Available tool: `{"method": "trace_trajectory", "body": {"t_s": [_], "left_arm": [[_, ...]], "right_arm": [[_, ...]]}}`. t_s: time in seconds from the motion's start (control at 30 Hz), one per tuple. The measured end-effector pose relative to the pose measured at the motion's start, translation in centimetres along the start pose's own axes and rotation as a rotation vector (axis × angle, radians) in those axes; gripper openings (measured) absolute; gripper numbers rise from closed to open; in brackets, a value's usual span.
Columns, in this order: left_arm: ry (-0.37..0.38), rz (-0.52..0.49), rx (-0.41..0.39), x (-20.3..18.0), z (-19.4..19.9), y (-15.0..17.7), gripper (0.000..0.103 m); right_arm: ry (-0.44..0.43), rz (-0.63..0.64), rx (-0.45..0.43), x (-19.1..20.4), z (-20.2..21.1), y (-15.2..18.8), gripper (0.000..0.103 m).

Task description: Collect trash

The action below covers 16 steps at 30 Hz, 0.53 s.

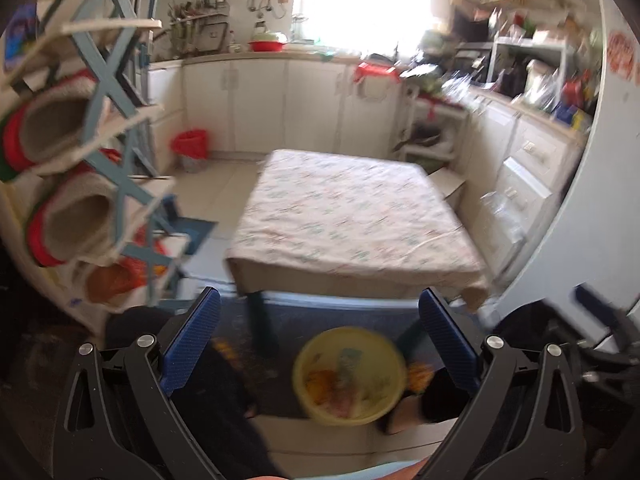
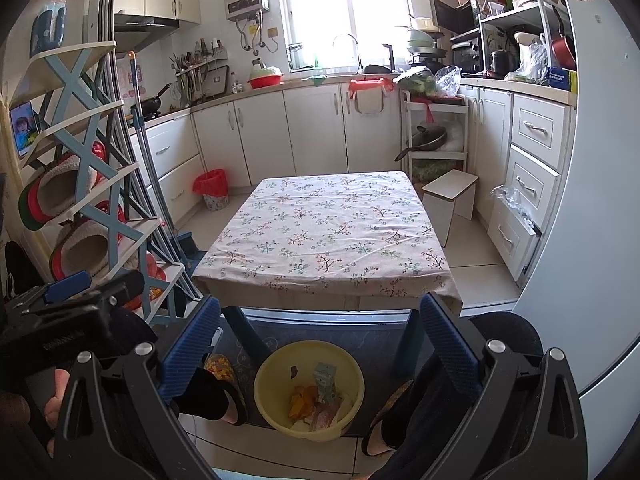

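Observation:
A yellow basin stands on the floor in front of the low table. It holds trash: a small green carton, orange peel and pinkish scraps. In the blurred left wrist view the basin lies below and between the fingers. My left gripper is open and empty, held above the floor. My right gripper is open and empty, above the basin. The table's floral cloth bears nothing.
A blue-and-white shoe rack with slippers stands at the left. A red-lined waste bin sits by the cabinets. A white stool and drawers are at the right. The person's feet flank the basin.

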<state>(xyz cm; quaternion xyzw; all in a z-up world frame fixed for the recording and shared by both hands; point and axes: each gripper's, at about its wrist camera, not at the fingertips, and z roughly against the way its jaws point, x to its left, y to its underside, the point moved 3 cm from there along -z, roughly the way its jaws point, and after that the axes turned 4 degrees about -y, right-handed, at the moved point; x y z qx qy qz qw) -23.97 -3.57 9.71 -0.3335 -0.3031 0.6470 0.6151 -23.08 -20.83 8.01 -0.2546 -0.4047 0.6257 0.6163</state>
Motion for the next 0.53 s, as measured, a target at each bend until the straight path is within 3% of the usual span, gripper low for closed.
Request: {"method": "trace_trajectory", "body": {"t_s": [0.13, 0.3, 0.4, 0.53], "left_arm": [[0.026, -0.008, 0.024, 0.6, -2.9, -1.6, 0.095], [-0.019, -0.041, 0.069, 1.6, -8.9, -4.8, 0.095], [-0.028, -0.027, 0.103, 2.5, -12.9, -6.5, 0.095], [-0.035, -0.032, 0.145, 3.1, -19.1, -8.5, 0.095]], "right_arm": [[0.004, -0.002, 0.029, -0.5, -2.2, -0.8, 0.096], [0.031, 0.032, 0.017, -1.8, -7.5, -4.8, 0.096], [0.074, 0.027, 0.059, -4.6, -13.6, -7.9, 0.096], [0.11, 0.017, 0.182, -8.4, -22.6, -9.4, 0.096]]}}
